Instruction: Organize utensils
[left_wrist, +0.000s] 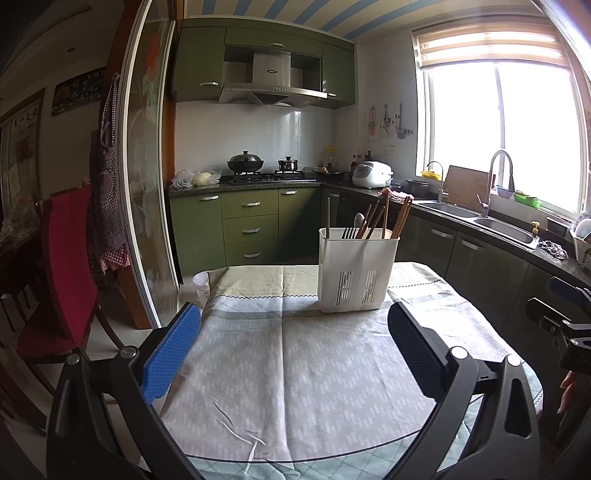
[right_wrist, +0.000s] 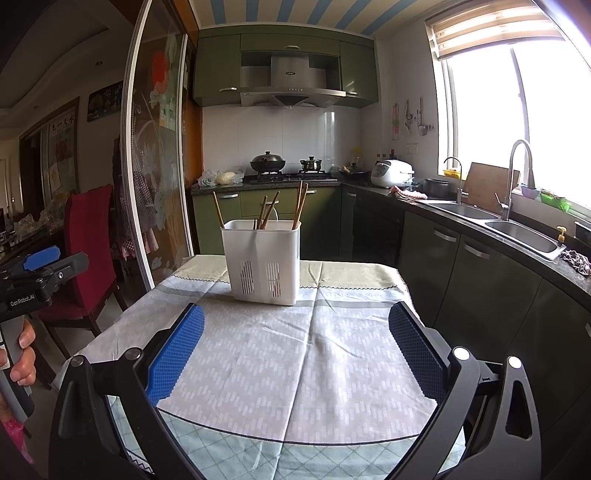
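Note:
A white slotted utensil holder (left_wrist: 356, 269) stands upright near the far edge of the cloth-covered table (left_wrist: 280, 369). It holds several wooden chopsticks (left_wrist: 402, 216), a fork (left_wrist: 348, 233) and a spoon. It also shows in the right wrist view (right_wrist: 263, 263), with chopsticks (right_wrist: 300, 203) sticking out. My left gripper (left_wrist: 295, 325) is open and empty, hovering above the cloth short of the holder. My right gripper (right_wrist: 295, 325) is open and empty, also short of the holder. Each gripper shows at the edge of the other's view.
A red chair (left_wrist: 62, 266) stands left of the table beside a glass sliding door (left_wrist: 147, 184). A dark counter with a double sink (left_wrist: 506, 227) runs along the right. Green cabinets and a stove (left_wrist: 269, 177) are at the back.

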